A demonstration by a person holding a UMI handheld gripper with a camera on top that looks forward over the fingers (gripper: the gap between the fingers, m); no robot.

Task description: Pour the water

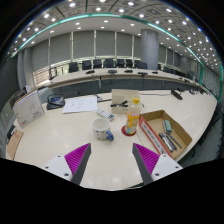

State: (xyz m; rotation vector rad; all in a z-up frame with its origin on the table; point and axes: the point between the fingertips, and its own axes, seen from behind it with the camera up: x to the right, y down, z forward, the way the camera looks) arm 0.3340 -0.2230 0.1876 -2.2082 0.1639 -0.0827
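Two dark jaws, ribbed magenta pads [78, 157] inside.

— What can't you make out on the tabletop [75, 140]?

— The label on the orange bottle [132, 117] is too small to read, and the contents of the cardboard box [165, 132] are a jumble I can't name.

— And the white cup [103, 127]?

— Its inside is hidden; whether it holds water, I cannot tell.

— The claw [112, 160]?

— Only the finger ends show; the rest is cut off below.

— Farther back?

— The papers [80, 104] are illegible, and the chairs [100, 64] are too small to count.
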